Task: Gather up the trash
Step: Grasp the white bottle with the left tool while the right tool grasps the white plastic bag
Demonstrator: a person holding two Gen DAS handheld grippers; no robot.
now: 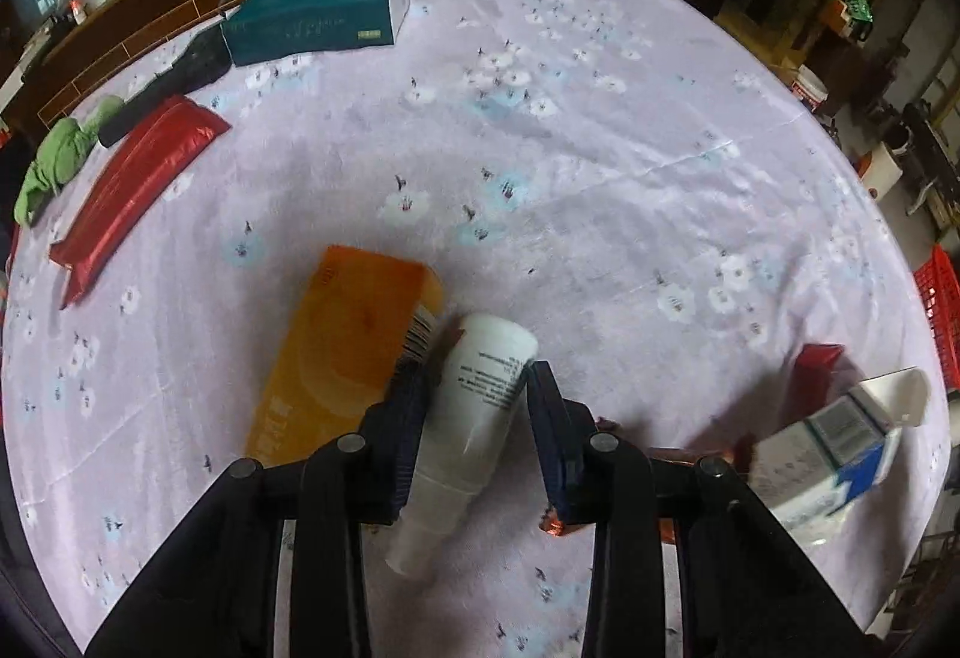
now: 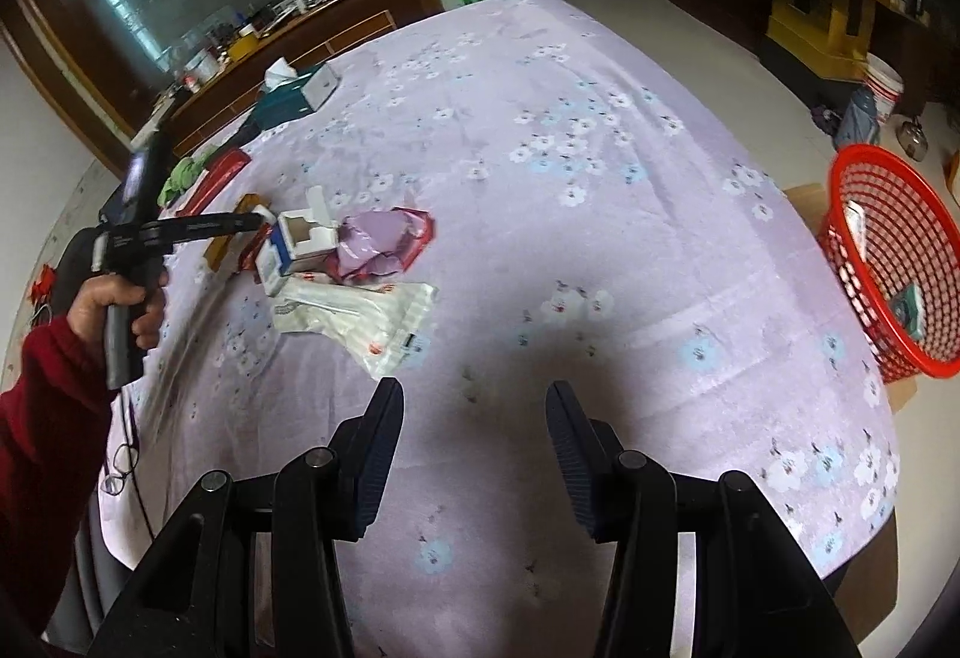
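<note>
White plastic fills the left gripper (image 1: 474, 388): its jaws stand spread either side of a tube (image 1: 474, 406) lying on the tablecloth (image 1: 600, 178), not yet pinching. The pick-up step is in hand; next comes closing, then carrying it to the red basket (image 2: 888, 262). The right gripper (image 2: 474, 418) hovers spread, empty.

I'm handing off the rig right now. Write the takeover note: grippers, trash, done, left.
Left gripper: open, jaws either side of the white tube, not closed on it.
Right gripper: open and empty above the tablecloth.
Red basket, off the table's right edge, already holds a few items.
Left: tube, orange box, small carton, white wrapper, purple wrapper.
</note>
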